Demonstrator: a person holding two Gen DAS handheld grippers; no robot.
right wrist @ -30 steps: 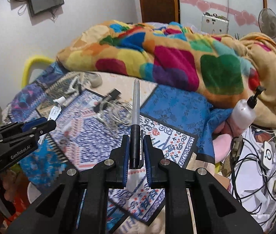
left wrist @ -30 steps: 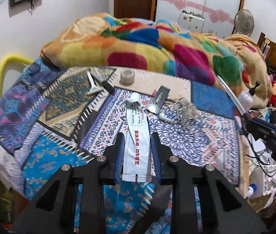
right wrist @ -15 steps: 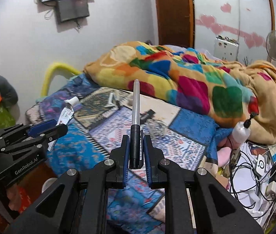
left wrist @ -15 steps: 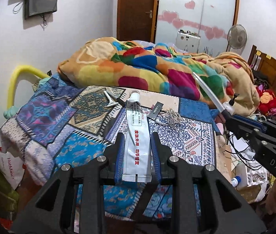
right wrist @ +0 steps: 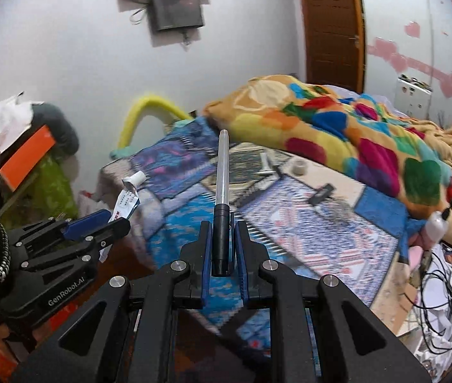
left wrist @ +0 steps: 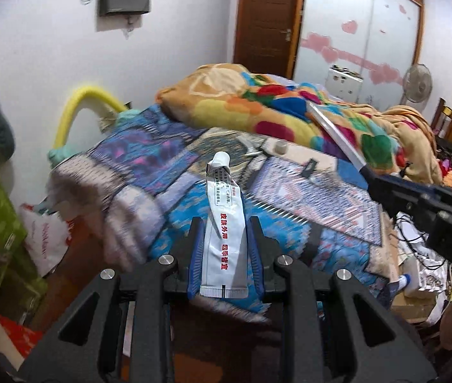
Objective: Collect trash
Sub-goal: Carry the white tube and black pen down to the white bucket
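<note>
Grip check: your left tongs [left wrist: 225, 255] pinch the soft, light ointment tube [left wrist: 224, 223] by its flat crimped end at frame centre, right tongs [right wrist: 222, 249] clamp the stiff, slick pen [right wrist: 222, 198] at its black end, so avoid squeezing harder.

A colourful blanket [left wrist: 277, 108] lies heaped on the patterned bed cover [left wrist: 162, 159].

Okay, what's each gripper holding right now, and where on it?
Left gripper clamps the white ointment tube by its flat crimped end. Right gripper clamps the pen by its black end.
</note>
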